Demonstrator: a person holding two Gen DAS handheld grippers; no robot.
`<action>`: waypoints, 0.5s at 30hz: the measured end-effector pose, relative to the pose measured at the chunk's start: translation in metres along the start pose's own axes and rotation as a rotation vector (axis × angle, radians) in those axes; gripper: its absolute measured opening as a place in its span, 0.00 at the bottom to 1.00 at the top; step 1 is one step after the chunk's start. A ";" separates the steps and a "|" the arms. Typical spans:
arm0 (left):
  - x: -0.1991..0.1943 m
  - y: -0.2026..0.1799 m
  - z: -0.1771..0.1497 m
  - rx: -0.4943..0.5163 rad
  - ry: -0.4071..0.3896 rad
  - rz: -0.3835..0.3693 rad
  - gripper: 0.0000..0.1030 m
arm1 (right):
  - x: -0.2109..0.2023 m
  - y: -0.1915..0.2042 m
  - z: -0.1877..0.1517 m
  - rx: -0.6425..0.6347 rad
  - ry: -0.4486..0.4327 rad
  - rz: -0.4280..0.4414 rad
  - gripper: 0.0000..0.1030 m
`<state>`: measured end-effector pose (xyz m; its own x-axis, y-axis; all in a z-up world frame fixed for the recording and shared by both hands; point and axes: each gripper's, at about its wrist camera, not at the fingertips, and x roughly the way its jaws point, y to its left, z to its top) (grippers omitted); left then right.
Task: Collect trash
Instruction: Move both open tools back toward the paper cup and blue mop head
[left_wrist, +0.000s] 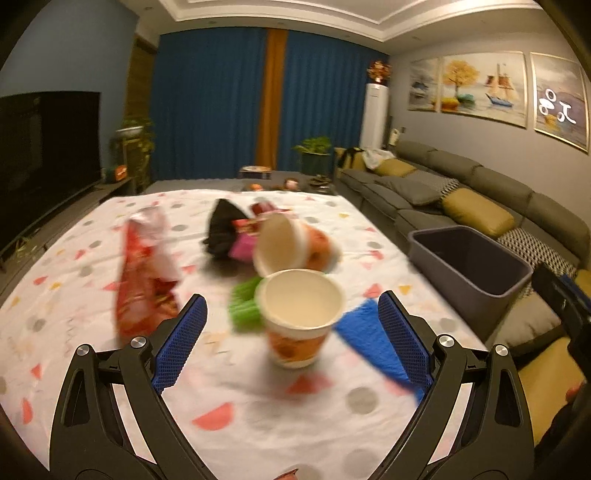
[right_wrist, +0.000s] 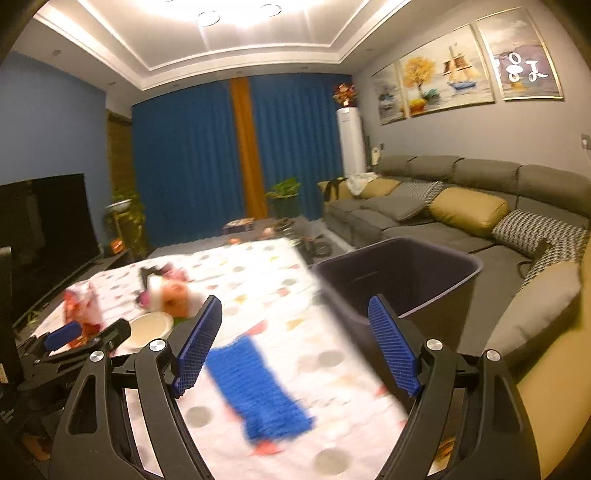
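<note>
Upright paper cup (left_wrist: 298, 317) dead ahead at 12 o'clock of left gripper (left_wrist: 291, 328), jaws wide, empty | right gripper (right_wrist: 295, 343) wide too, empty, over blue wrapper (right_wrist: 255, 391) | bin (right_wrist: 402, 280) at 1 o'clock

The surface's cloth (left_wrist: 258, 413) is white, scattered with pink, grey and yellow dots and triangles. On it lie a red and white wrapper (left_wrist: 144, 273), a black bag (left_wrist: 223, 229), a green scrubber (left_wrist: 245, 304), a blue cloth (right_wrist: 255, 391) and two cream cups printed orange, one upright (left_wrist: 299, 314) and one tipped (left_wrist: 288, 242). The bin (left_wrist: 469, 258) is dark grey, the curtains (left_wrist: 210, 107) deep blue with an orange strip, the sofa (right_wrist: 443, 177) grey with mustard cushions, and both black claws, left (left_wrist: 291, 339) and right (right_wrist: 295, 343), carry blue pads.
</note>
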<state>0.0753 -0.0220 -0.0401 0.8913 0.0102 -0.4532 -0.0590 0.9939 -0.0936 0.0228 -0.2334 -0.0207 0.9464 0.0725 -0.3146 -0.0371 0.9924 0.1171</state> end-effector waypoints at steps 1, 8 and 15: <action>-0.003 0.007 -0.001 -0.007 -0.002 0.008 0.89 | 0.000 0.007 -0.002 -0.004 0.007 0.012 0.77; -0.016 0.052 -0.008 -0.036 -0.010 0.079 0.89 | 0.005 0.060 -0.017 -0.050 0.048 0.090 0.77; -0.025 0.082 -0.008 -0.077 -0.026 0.118 0.89 | 0.024 0.097 -0.031 -0.089 0.095 0.134 0.77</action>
<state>0.0447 0.0584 -0.0440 0.8873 0.1308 -0.4423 -0.1979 0.9742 -0.1089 0.0319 -0.1323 -0.0458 0.8969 0.2092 -0.3897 -0.1926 0.9779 0.0816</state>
